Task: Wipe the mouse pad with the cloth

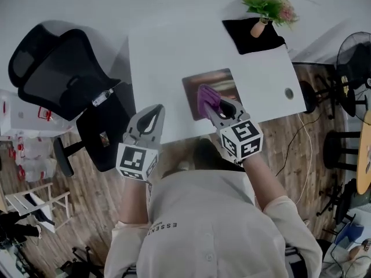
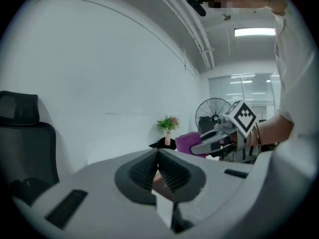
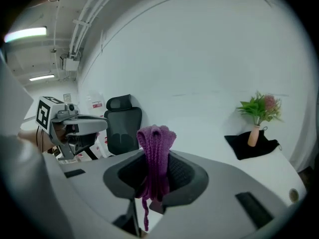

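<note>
A brown mouse pad (image 1: 223,80) lies on the white desk (image 1: 168,62), near its front edge. My right gripper (image 1: 213,110) hangs over the pad's front left part, shut on a purple knitted cloth (image 1: 207,99). In the right gripper view the cloth (image 3: 155,159) stands bunched between the jaws, a loose strand hanging below. My left gripper (image 1: 152,119) is at the desk's front edge, left of the pad, jaws shut with nothing in them. From the left gripper view the right gripper (image 2: 215,139) and the cloth (image 2: 187,143) show at the right.
A small vase of flowers (image 1: 268,11) stands on a black cloth (image 1: 250,36) at the desk's back right corner. A black office chair (image 1: 64,77) stands left of the desk. A floor fan (image 1: 353,54) and stools (image 1: 336,149) are at the right. A cable hole (image 1: 288,93) sits near the desk's right edge.
</note>
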`<state>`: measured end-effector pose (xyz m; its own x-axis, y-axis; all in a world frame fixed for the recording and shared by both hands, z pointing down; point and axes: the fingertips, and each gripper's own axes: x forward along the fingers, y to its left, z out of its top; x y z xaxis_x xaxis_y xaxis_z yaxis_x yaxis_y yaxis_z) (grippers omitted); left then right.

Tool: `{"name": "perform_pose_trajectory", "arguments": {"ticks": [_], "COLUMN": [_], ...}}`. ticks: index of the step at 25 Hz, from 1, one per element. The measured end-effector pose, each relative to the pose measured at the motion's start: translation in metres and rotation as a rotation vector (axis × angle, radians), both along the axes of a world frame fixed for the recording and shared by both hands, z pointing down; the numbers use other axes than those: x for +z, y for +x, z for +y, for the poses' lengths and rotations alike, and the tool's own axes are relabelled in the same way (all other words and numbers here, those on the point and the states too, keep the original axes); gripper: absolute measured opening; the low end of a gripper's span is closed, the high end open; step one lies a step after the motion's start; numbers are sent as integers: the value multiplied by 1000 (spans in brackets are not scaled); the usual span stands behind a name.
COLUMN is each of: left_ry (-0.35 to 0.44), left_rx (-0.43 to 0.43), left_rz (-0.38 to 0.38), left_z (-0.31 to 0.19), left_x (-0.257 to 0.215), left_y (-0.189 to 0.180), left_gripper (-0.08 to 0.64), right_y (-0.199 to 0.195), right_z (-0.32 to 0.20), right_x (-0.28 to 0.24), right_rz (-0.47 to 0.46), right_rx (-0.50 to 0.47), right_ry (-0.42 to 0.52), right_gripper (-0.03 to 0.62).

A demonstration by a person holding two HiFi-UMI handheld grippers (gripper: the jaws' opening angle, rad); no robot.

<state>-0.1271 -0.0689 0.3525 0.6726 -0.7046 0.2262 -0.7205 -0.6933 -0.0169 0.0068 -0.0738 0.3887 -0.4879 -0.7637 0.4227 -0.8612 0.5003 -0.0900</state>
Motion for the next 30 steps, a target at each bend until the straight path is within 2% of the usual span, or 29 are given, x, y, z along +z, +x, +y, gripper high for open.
{"name": "perform_pose_trajectory", "arguments": {"ticks": [5,12,19,23,27,30], "left_ry": [-23,-94,-126,-130,-139,-141], "left_rx": [-88,-219,-271,-276,-286,-280], "left_rz": [50,49,-14,-24,-28,-28], "left_z": [-43,-79,-97,-107,-112,-114], "left_x": [13,47,76,86,92,94], "left_y": [16,19,27,28,26,29], "left_gripper": [2,2,2,2,2,2], "right_y": [-2,-11,-21,-24,-24,-22], "right_z": [-52,-106,-132,-146,-153,-154], "right_x": [43,114,170,190,200,201], "right_rz": [-5,55,23,37,72,59], "right_rx": [-112,-232,-273,-268,-274,-276], "right_ry": [-145,-328,-523,-571,-576,-585], "right_gripper": [101,101,101,103,104,107]}}
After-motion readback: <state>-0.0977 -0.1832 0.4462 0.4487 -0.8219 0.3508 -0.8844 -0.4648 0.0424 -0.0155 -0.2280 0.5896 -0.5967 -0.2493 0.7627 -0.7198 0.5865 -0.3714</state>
